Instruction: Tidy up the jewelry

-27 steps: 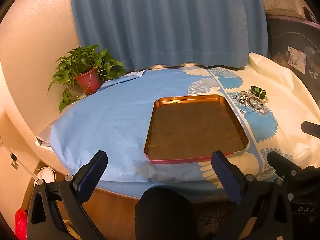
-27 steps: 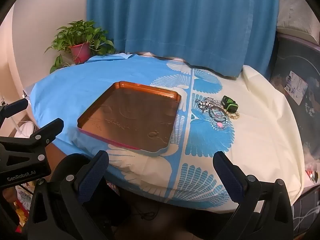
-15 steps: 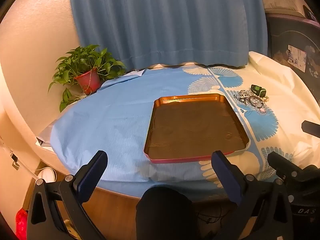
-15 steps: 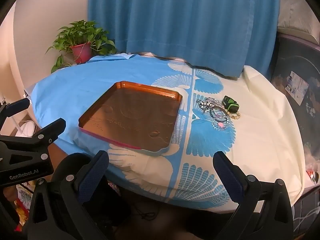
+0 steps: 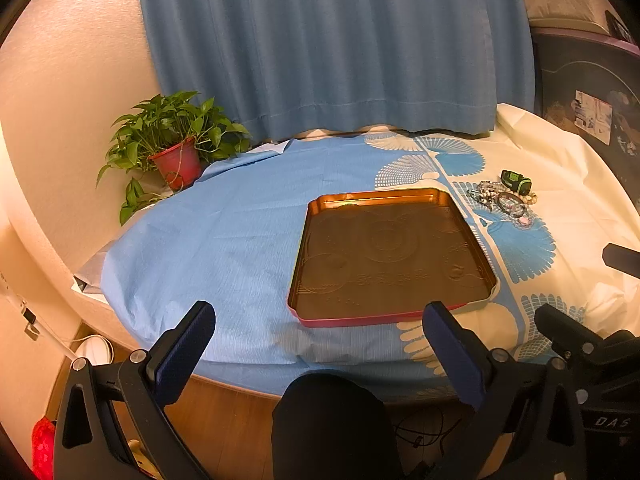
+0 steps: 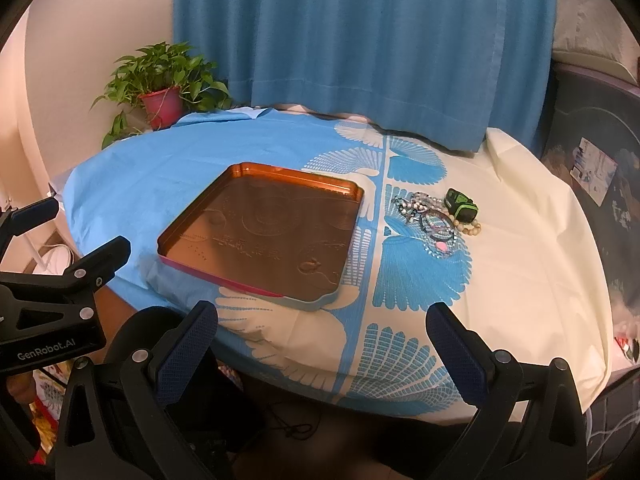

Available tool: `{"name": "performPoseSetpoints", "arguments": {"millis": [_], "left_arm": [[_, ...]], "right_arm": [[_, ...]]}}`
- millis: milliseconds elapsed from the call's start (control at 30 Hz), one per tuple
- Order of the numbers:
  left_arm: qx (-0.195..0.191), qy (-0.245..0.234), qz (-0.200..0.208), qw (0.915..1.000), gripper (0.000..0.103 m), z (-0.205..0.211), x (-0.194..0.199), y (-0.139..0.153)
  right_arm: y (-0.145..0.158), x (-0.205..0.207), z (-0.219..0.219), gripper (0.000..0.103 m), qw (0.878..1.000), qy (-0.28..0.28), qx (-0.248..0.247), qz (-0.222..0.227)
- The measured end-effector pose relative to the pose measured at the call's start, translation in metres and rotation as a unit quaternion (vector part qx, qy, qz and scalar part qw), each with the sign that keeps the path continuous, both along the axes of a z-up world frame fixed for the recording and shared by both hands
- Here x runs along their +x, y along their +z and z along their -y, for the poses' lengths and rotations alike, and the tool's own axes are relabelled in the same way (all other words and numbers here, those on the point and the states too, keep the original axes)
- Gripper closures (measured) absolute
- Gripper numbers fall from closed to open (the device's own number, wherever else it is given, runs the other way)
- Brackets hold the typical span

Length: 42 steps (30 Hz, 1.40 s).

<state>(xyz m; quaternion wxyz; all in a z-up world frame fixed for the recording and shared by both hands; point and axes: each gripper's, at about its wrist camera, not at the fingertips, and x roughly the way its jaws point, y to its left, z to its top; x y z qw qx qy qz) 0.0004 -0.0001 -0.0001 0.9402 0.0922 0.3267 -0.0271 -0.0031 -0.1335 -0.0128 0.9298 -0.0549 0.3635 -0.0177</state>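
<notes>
Jewelry (image 6: 434,220) lies heaped just right of the copper tray (image 6: 264,236), touching a green box (image 6: 462,207). Left gripper (image 5: 316,344) and right gripper (image 6: 322,344) hang spread wide, grasping nothing, near the tray's front edge.

**Where the two wrist cams are looking**

Both fisheyes sit low, just off the near edge of the round table with the blue and cream fan-print cloth (image 5: 240,240), looking forward and slightly down across it toward the blue pleated curtain (image 5: 320,40). The left view faces the blue half; the right view sits further right, facing the cream half. Both share the shallow copper-brown rectangular metal tray (image 5: 390,252) (image 6: 268,236), the tangled pile of beaded jewelry (image 5: 502,200) (image 6: 432,220) and the leafy green plant in a red pot (image 5: 172,140) (image 6: 160,84). Neither is close to anything.
</notes>
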Motion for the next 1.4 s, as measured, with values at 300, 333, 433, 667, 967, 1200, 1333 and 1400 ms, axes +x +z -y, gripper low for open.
{"name": "performPoseSetpoints", "arguments": {"millis": [300, 333, 433, 667, 967, 1200, 1333, 1400], "left_arm": [[0.0, 0.0, 0.0, 1.0, 0.0, 0.0, -0.0001, 0.0], [0.0, 0.0, 0.0, 1.0, 0.0, 0.0001, 0.0, 0.0], [0.001, 0.0, 0.001, 1.0, 0.0, 0.0, 0.0, 0.0], [0.001, -0.001, 0.001, 1.0, 0.0, 0.0001, -0.0001, 0.0], [0.001, 0.0, 0.001, 1.0, 0.0, 0.0001, -0.0002, 0.0001], [0.002, 0.0, 0.001, 1.0, 0.0, 0.0001, -0.0001, 0.0001], [0.002, 0.0, 0.001, 1.0, 0.0, 0.0002, -0.0001, 0.0], [0.002, 0.0, 0.001, 1.0, 0.0, 0.0002, -0.0001, 0.0]], "right_arm": [[-0.0003, -0.0011, -0.0002, 0.0, 1.0, 0.001, 0.002, 0.002], [-0.0004, -0.0012, -0.0003, 0.0, 1.0, 0.0, 0.001, 0.002], [-0.0001, -0.0014, 0.0001, 0.0, 1.0, 0.0, 0.003, 0.002], [-0.0006, -0.0022, -0.0004, 0.0, 1.0, 0.0, 0.005, 0.002], [-0.0002, -0.0035, -0.0011, 0.0, 1.0, 0.0, 0.006, 0.001], [-0.0009, -0.0039, -0.0015, 0.0, 1.0, -0.001, 0.007, 0.0], [-0.0006, -0.0043, 0.0001, 0.0, 1.0, 0.0, 0.007, 0.002], [-0.0007, -0.0048, -0.0001, 0.0, 1.0, 0.0, 0.007, 0.002]]}}
